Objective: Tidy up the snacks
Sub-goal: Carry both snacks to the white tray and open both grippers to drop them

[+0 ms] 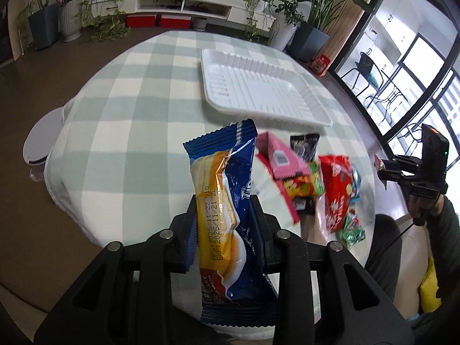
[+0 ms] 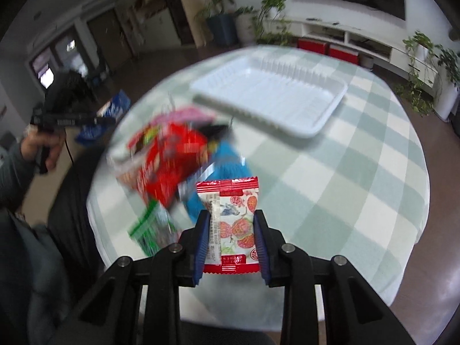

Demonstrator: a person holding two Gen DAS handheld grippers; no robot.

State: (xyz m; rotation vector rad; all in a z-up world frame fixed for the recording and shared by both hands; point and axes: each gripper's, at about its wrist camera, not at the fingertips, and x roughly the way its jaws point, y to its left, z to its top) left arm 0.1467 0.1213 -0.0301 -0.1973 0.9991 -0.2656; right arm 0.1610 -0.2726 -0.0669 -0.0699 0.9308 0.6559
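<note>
My left gripper (image 1: 224, 201) is shut on a blue and yellow cake packet (image 1: 227, 210), held upright above the table. My right gripper (image 2: 231, 215) is shut on a small white and red strawberry-print packet (image 2: 233, 224), also lifted off the cloth. A pile of snacks lies on the checked tablecloth: a pink box (image 1: 280, 158), a red packet (image 1: 337, 189), a green packet (image 1: 352, 227) and a black packet (image 1: 304, 143). The same pile is blurred in the right wrist view, with the red packet (image 2: 169, 155) on top. An empty white tray (image 1: 258, 89) (image 2: 273, 97) sits beyond the pile.
The round table (image 1: 138, 92) has a green and white checked cloth. A white bin (image 1: 40, 138) stands on the floor to its left. Potted plants (image 1: 313, 28) and a low white cabinet (image 1: 184, 5) line the far wall. The person's hand (image 2: 43, 143) holds the other gripper.
</note>
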